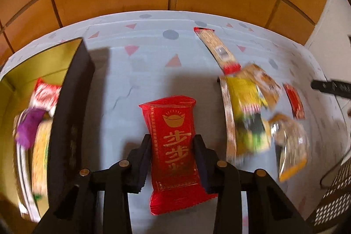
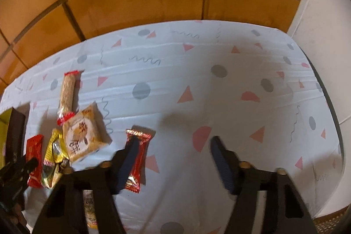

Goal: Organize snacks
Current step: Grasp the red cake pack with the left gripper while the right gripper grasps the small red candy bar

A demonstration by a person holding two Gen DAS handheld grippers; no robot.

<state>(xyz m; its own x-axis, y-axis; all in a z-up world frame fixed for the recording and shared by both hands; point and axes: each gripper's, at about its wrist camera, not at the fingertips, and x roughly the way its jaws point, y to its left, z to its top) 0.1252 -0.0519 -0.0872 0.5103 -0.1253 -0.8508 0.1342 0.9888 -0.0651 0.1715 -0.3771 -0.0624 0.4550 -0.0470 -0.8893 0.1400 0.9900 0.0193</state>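
Patterned tabletop: left hand-held gripper clamps red pack; carry level to box at 9 o'clock. Right hand-held gripper apart, empty.

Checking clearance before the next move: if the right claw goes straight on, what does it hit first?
Probably just the patterned tablecloth: nothing lies between the right claw fingers. The small red bar sits beside its left finger, likely grazed; depth is unclear.

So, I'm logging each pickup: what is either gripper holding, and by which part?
The left gripper pinches the red snack packet across its middle, on the long edges. The right gripper holds nothing.
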